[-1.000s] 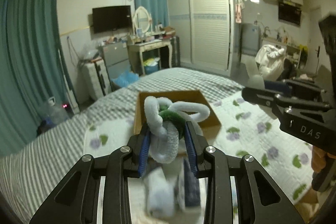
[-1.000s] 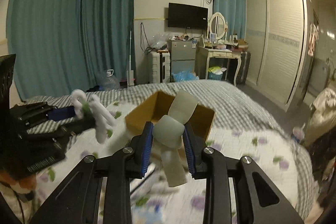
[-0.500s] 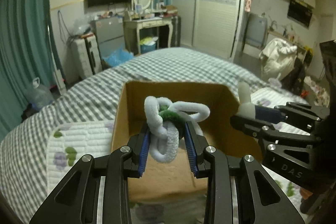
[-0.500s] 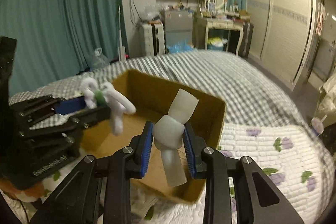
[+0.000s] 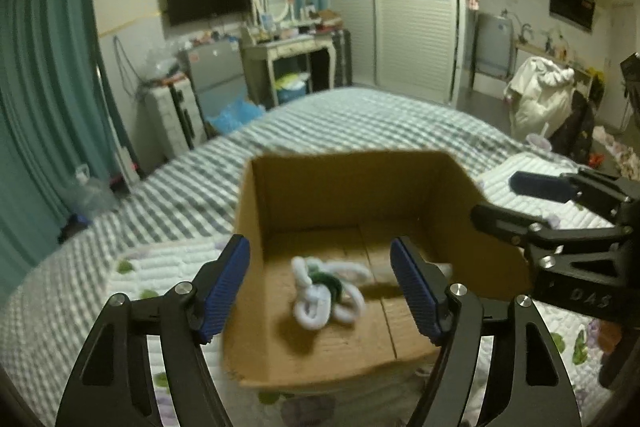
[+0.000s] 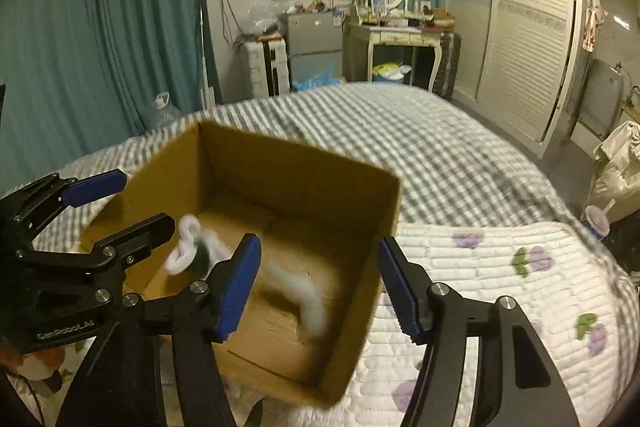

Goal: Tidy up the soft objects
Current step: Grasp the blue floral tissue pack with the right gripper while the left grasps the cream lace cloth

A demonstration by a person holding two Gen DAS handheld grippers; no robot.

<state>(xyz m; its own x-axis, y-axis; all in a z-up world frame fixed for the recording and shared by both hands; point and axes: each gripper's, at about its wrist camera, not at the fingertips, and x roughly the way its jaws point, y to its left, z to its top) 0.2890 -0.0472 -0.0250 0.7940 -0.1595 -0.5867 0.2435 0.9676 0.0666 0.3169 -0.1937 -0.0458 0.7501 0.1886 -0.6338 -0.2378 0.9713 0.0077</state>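
- The left tongs [image 5: 320,285] stand wide apart and hold nothing; between their blue pads the view falls straight into the cardboard box [image 5: 360,187] on the bed [image 5: 320,123].
- The white-and-green looped toy [image 5: 326,293] lies on the box floor, directly ahead of and below the left tongs, roughly centred between the two pads, its loops sprawling sideways.
- The right tongs [image 6: 318,287] are likewise spread wide and empty, poised over the box's near corner.
- The white soft piece [image 6: 304,301] lies in the box just under the right tongs, blurred, its long axis running from the middle of the floor toward the near wall; whether it has fully settled cannot be told.
- Each soft thing sits nearer its own tongs: the looped toy to the left, the white piece to the right, the two apart on the box floor.
- Judged from this, both items are already in the box, so the next move probably turns away from it, toward whatever soft things remain on the floral quilt [image 6: 500,267].
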